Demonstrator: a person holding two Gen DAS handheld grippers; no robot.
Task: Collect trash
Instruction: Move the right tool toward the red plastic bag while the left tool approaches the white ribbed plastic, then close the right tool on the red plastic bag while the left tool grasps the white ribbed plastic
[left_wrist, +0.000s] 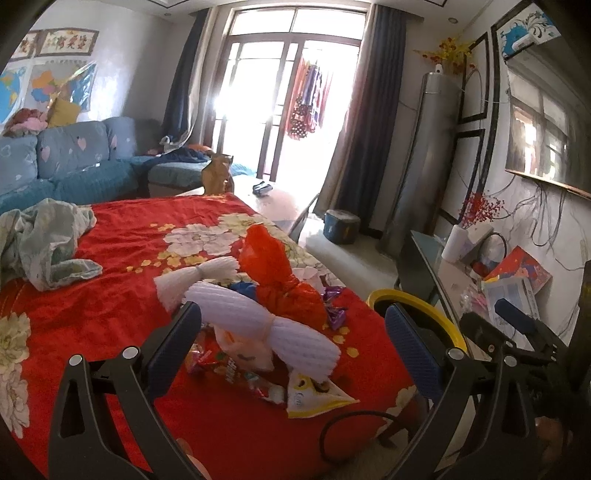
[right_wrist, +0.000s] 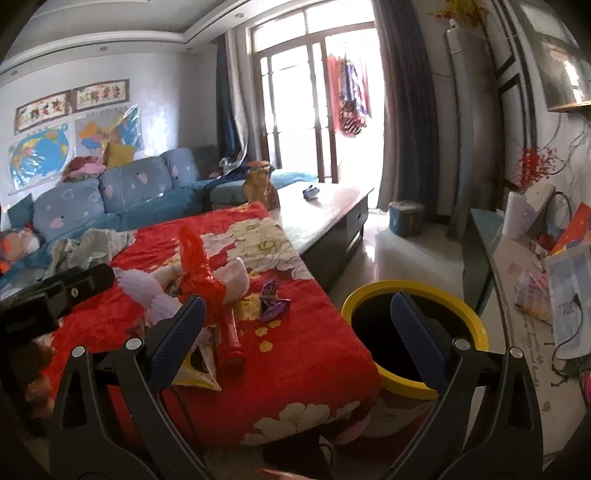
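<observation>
Trash bin mouth unobstructed only from the right wrist.

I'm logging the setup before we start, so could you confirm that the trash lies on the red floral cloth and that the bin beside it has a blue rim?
Not quite: the bin has a yellow rim, not blue, as the right wrist view shows plainly. The rest holds: the trash, such as the purple wrappers, lies on the red floral cloth, with the bin beside it.

No legible text; calligraphy scrolls and snack wrappers too blurred to read
</observation>
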